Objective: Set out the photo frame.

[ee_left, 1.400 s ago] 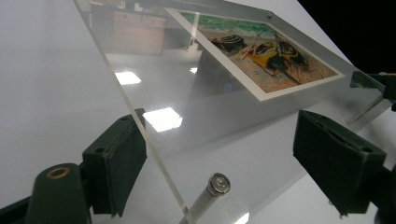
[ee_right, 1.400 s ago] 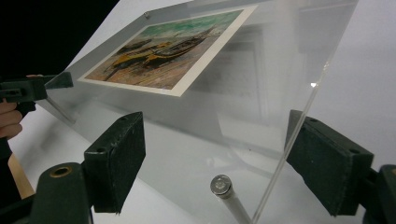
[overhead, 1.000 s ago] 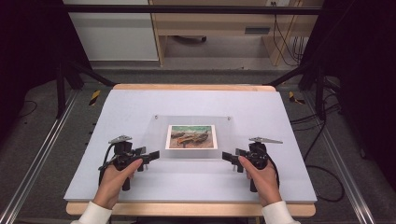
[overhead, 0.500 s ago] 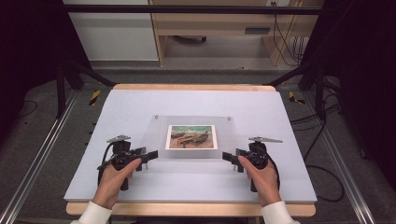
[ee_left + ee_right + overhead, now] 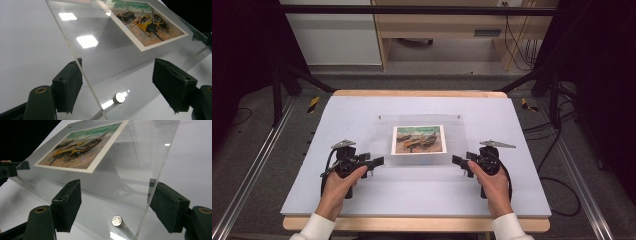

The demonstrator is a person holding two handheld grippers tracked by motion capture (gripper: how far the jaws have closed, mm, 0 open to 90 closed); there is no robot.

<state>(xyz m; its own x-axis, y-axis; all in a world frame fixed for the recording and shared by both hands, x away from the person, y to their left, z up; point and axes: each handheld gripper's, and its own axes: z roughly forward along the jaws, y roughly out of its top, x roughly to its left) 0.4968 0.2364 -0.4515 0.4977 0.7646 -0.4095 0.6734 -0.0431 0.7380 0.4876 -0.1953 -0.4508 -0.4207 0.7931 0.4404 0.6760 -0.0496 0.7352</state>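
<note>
A clear acrylic picture frame (image 5: 422, 145) sits mid-table between two hand-held tongs, a print of beached boats (image 5: 419, 139) sandwiched inside it. The left gripper (image 5: 374, 162) has its jaws spread apart, the frame's near left corner lying between them, one pad just beside the sheet's edge; whether it touches cannot be told. The right gripper (image 5: 458, 161) is likewise spread, straddling the near right corner. Just ahead of each pair of jaws a small metal standoff (image 5: 119, 97) props the sheet clear of the table (image 5: 362, 110). The frame looks stiff, glossy and probably slippery, prone to scratching; its edges near the corners seem the safest hold. Its long axis runs from one gripper to the other, print facing up.
</note>
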